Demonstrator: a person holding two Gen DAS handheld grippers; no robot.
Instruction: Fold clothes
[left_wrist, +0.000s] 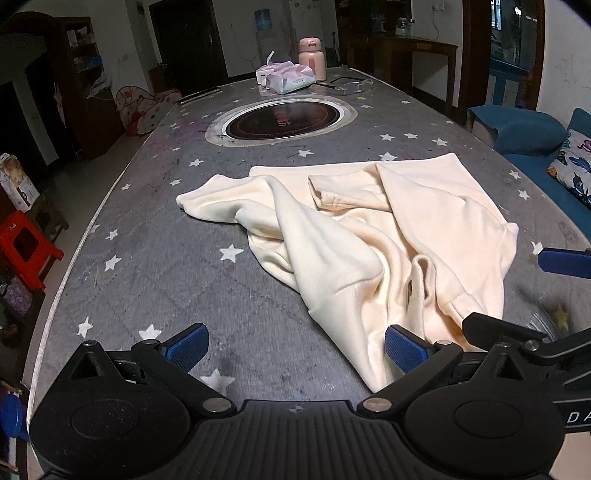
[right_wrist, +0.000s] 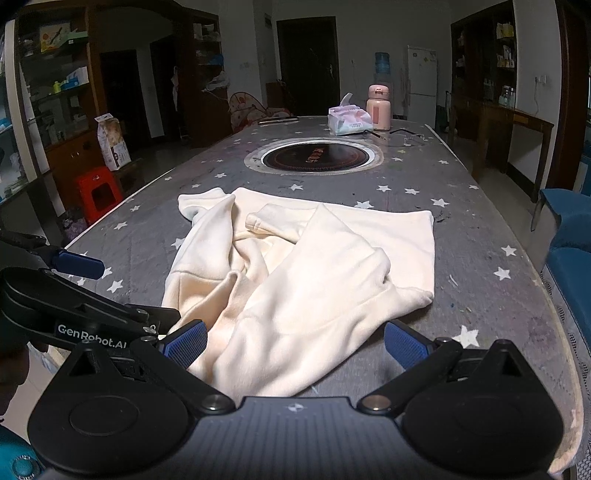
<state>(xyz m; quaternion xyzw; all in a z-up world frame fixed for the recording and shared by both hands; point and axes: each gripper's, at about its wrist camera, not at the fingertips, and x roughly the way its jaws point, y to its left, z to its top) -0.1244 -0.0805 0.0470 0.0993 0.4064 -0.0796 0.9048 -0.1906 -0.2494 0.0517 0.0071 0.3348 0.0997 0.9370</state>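
garment's (right_wrist: 295, 280) near hem hidden behind gripper body, glasses (left_wrist: 354, 85) too small, sofa (left_wrist: 532, 140) cut off

garment (left_wrist: 369, 236) on table (left_wrist: 155, 258), just ahead of me | hob (left_wrist: 282, 120) set in table beyond it | tissue pack (left_wrist: 290, 78), flask (left_wrist: 312, 59) at far end

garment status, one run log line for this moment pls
garment: cream, crumpled, unfolded on table | left claw: open, empty, near hem | right claw: open, empty, over near edge | fold: not started
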